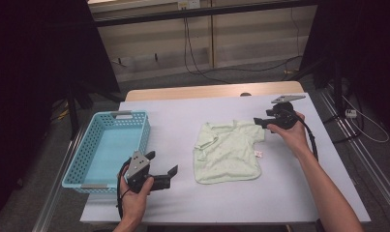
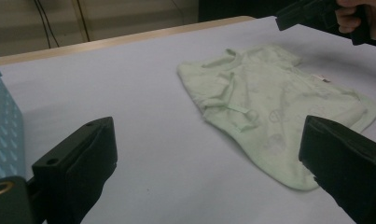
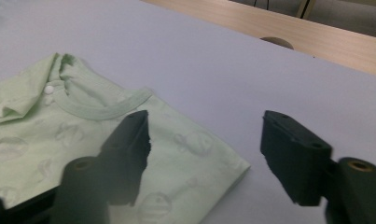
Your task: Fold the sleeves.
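A pale green baby shirt [image 1: 228, 152] lies flat on the lavender table cover [image 1: 299, 193], right of centre, its neckline and one sleeve folded towards the blue basket [image 1: 107, 145] that sits at the cover's left edge. Your right gripper [image 1: 259, 122] hovers at the shirt's far right corner, jaws partly spread; in the right gripper view one jaw stands over the cloth beside the neckline trim and the other over bare cover past the shirt's edge, nothing pinched between them. Your left gripper [image 1: 163, 162] waits near the front of the table just beside the basket, well apart from the shirt, its jaws spread wide and empty and aimed across at the garment. A strip of bare wooden tabletop [image 1: 207, 90] shows beyond the cover
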Demonstrator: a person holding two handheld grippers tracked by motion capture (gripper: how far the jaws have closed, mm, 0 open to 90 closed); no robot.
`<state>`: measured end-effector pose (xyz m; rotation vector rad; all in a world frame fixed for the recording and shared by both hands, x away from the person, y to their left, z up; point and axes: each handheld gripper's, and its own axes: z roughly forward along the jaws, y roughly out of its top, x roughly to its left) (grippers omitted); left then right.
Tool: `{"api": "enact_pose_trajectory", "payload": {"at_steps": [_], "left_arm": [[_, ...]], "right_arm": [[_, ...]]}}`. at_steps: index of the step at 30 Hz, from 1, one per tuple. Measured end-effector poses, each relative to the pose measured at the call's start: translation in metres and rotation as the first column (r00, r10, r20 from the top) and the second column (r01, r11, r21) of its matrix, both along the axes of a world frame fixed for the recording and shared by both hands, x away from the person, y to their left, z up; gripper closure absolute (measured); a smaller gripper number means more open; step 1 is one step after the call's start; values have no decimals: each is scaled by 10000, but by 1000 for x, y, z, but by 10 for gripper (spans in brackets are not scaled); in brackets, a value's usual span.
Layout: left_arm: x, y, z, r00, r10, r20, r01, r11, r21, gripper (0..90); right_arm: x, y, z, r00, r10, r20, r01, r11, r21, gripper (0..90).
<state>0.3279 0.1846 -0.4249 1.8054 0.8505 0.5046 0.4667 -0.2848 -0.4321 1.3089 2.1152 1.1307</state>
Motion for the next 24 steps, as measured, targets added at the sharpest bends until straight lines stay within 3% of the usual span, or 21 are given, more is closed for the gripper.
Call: {"api": "enact_pose_trajectory", "payload": {"at_steps": [3, 9, 11, 14, 18, 24], "left_arm": [[0, 1, 1, 9998, -179, -78, 178, 9997, -186, 45], [-1, -2, 0, 9995, -308, -12, 308, 9995, 95, 45], [1, -4, -1, 9996, -285, -44, 285, 9993, 226, 45], [4, -7, -5, 9992, -320, -241, 331, 9983, 471, 45], [4, -10, -6, 9986, -486, -213, 498, 9970, 600, 46], [3, -10, -6, 9984, -526, -205, 537, 9970, 558, 46]], "right_arm": [[5, 0, -5, 9999, -132, -78, 130, 9995, -296, 446], [12, -2, -17, 9972, -362, -649, 318, 9971, -684, 588], [14, -5, -22, 9961, -394, -795, 349, 9977, -575, 647], [17, -8, -28, 9939, -564, -948, 510, 9970, -580, 669], [18, -10, -31, 9919, -682, -1069, 622, 9963, -586, 676], [18, -13, -32, 9905, -751, -1149, 718, 9969, -330, 755]]}}
